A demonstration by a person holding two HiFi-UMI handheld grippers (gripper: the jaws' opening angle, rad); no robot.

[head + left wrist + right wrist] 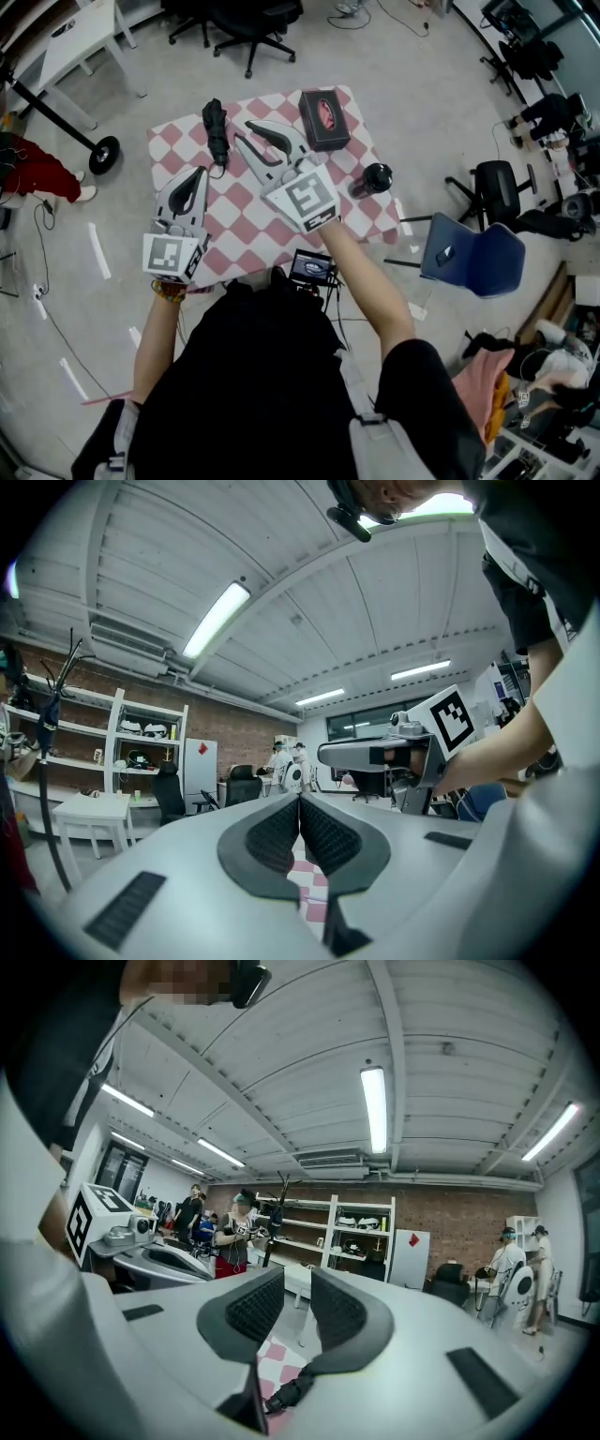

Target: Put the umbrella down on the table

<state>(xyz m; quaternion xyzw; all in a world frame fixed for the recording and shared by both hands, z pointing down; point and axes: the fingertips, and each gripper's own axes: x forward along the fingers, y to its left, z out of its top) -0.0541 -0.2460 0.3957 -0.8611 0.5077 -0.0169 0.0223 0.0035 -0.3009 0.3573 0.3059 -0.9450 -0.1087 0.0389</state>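
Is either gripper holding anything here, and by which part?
Nothing is held. The left gripper is shut and empty, and the right gripper is slightly open and empty. The umbrella lies on the table.

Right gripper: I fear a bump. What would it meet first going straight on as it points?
Nothing near: the right gripper points level over the umbrella, probably clearing it.

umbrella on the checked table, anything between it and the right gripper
Nothing visible. In the head view the umbrella lies on the table just left of the right gripper, whose jaws stand open and empty, with only bare cloth between.
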